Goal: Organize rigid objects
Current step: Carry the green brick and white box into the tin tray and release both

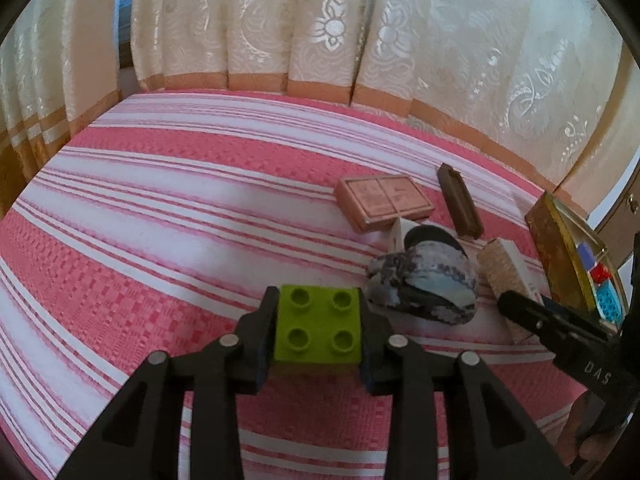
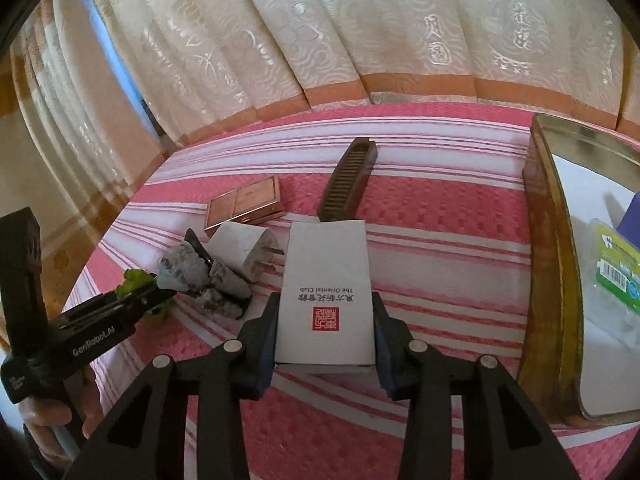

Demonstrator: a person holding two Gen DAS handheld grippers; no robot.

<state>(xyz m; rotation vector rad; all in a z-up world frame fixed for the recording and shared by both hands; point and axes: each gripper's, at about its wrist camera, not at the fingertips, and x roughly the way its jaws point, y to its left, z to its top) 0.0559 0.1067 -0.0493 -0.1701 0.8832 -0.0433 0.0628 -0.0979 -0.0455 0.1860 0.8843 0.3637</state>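
Note:
My left gripper [image 1: 318, 320] is shut on a lime green four-stud brick [image 1: 318, 326] low over the pink striped bed cover [image 1: 160, 220]. In the right wrist view that gripper [image 2: 140, 284] shows at the left, held by a hand. My right gripper [image 2: 326, 320] has its pads against both long sides of a white box with a red seal [image 2: 326, 292], which lies on the cover. A gold tin [image 2: 548, 260] stands open just right of it, holding a green-labelled plastic pack [image 2: 616, 268] and coloured bricks [image 1: 600, 276].
Between the grippers lie a marbled grey object [image 1: 424, 280], a white plug adapter [image 2: 248, 250], a pink compact case [image 1: 384, 202] and a brown comb [image 2: 346, 180]. Cream curtains [image 1: 320, 32] hang along the far edge of the bed.

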